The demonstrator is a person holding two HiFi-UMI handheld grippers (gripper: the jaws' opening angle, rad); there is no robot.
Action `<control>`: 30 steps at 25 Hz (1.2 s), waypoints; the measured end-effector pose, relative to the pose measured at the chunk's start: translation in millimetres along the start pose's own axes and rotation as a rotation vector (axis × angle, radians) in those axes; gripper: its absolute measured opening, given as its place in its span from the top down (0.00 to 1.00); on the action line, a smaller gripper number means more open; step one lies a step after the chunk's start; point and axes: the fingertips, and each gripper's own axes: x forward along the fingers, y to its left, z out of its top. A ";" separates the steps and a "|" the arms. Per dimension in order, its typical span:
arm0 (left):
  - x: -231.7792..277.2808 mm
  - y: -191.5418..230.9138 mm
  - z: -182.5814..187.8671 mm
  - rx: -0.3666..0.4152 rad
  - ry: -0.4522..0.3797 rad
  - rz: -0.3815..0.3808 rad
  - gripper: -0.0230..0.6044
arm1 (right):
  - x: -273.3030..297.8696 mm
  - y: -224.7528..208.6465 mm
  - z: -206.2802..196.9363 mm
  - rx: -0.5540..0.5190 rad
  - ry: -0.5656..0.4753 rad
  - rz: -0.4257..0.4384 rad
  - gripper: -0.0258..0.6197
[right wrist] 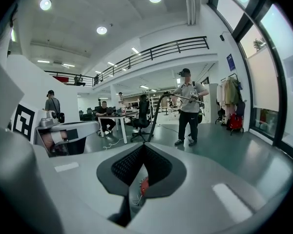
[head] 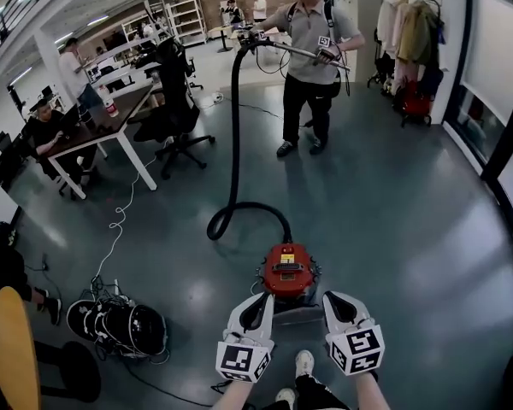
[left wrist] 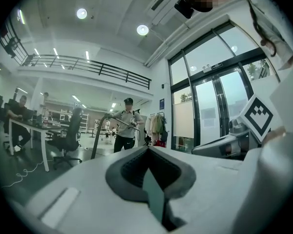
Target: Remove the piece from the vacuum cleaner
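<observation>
Vacuum cleaner [head: 289,270] near closed left claw [head: 261,298], closed right claw [head: 334,297].

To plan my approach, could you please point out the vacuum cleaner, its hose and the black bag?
vacuum cleaner [head: 289,270]: head view, red top.
hose [head: 235,126]: head view, upright stretch.
black bag [head: 132,327]: head view, its middle.

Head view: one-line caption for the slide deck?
Left gripper and right gripper, both shut, held near a red vacuum cleaner whose black hose leads to a person standing ahead.
</observation>
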 end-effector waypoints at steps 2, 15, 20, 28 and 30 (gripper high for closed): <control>17.8 2.7 -2.9 0.005 0.014 0.006 0.96 | 14.3 -14.3 1.5 0.014 0.002 0.007 0.92; 94.9 28.3 -63.0 0.049 0.191 -0.032 0.96 | 71.1 -53.6 -27.9 -0.026 0.120 0.061 0.89; 129.4 26.9 -111.6 0.125 0.374 -0.187 0.96 | 88.2 -60.1 -40.2 -0.045 0.177 0.073 0.88; 176.2 45.0 -350.3 0.366 0.813 -0.435 0.90 | 136.2 -61.2 -234.8 -0.313 0.414 0.216 0.69; 188.8 57.3 -397.4 0.440 0.899 -0.475 0.83 | 147.5 -57.0 -285.0 -0.393 0.483 0.277 0.61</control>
